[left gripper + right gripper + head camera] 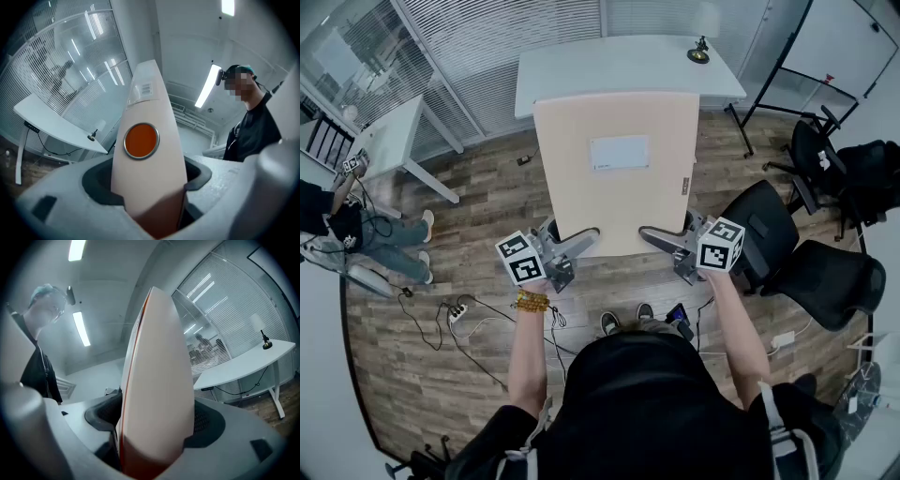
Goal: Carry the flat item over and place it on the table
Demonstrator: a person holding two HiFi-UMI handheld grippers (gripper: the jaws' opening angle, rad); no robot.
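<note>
A flat beige board [619,187] with a white label [620,152] hangs level over the wooden floor. Its far edge overlaps the near edge of the white table [572,70]. My left gripper [581,242] is shut on the board's near left corner, and my right gripper [661,239] is shut on its near right corner. In the left gripper view the board [140,187] runs edge-on between the jaws and carries an orange disc [141,140]. In the right gripper view the board [157,380] fills the gap between the jaws of the right gripper [154,427].
A small dark object [699,52] stands on the table's far right. Black office chairs [769,225] crowd the right side. A second white desk [389,141] and a seated person [356,234] are at the left. Cables and a power strip [457,309] lie on the floor.
</note>
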